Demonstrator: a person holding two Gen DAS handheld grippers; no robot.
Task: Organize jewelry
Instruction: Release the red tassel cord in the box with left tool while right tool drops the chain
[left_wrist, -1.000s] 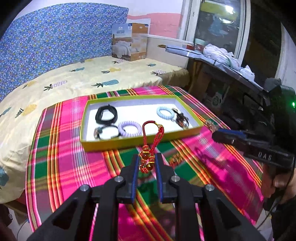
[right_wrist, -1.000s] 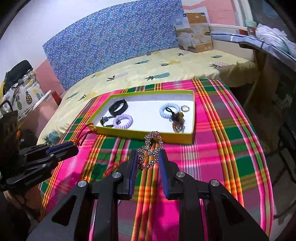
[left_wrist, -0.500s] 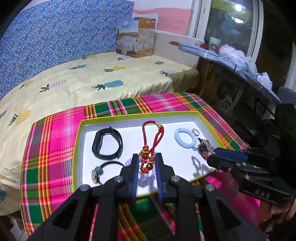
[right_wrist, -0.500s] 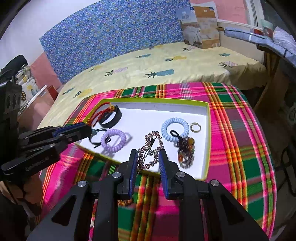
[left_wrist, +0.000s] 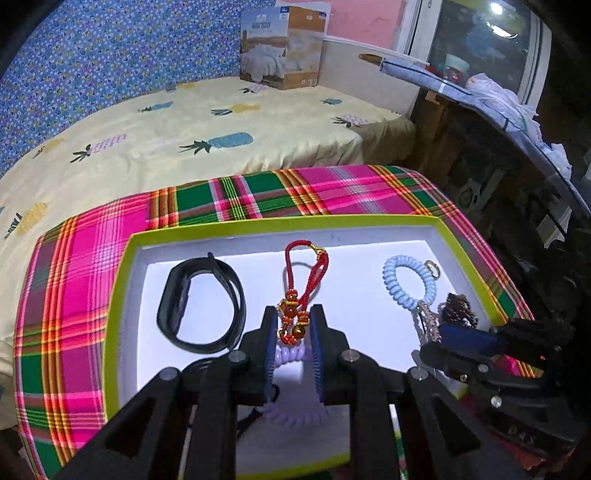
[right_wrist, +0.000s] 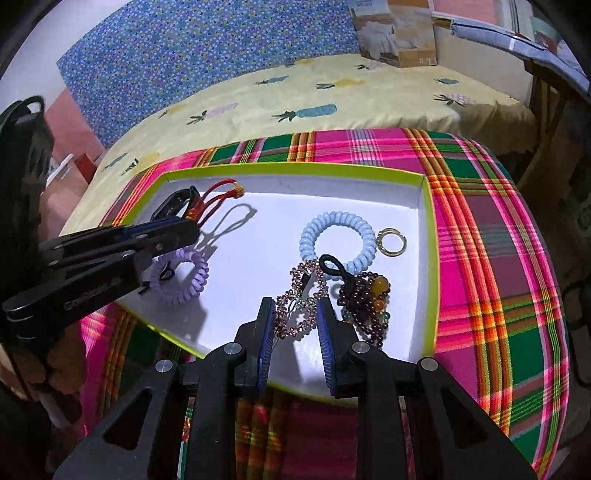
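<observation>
A shallow green-rimmed white tray (left_wrist: 280, 222) (right_wrist: 430, 258) lies on a plaid cloth. My left gripper (left_wrist: 293, 325) is shut on a red cord charm with orange beads (left_wrist: 303, 280) and holds it over the tray's middle. My right gripper (right_wrist: 297, 317) is shut on a rhinestone chain bracelet (right_wrist: 301, 301), low over the tray's near right part. In the tray lie a black band (left_wrist: 201, 302), a lilac coil bracelet (right_wrist: 181, 277), a light blue coil bracelet (right_wrist: 338, 238), a gold ring (right_wrist: 392, 241) and a dark bead bracelet (right_wrist: 364, 302).
The plaid cloth (right_wrist: 491, 236) covers a small table beside a bed with a yellow pineapple sheet (left_wrist: 192, 140). A cardboard box (left_wrist: 282, 48) stands at the bed's far end. A cluttered shelf (left_wrist: 491, 96) runs along the right.
Both grippers have moved forward from above the cloth to over the tray, each still holding its piece. The red charm and rhinestone bracelet now hang lower inside the tray.
</observation>
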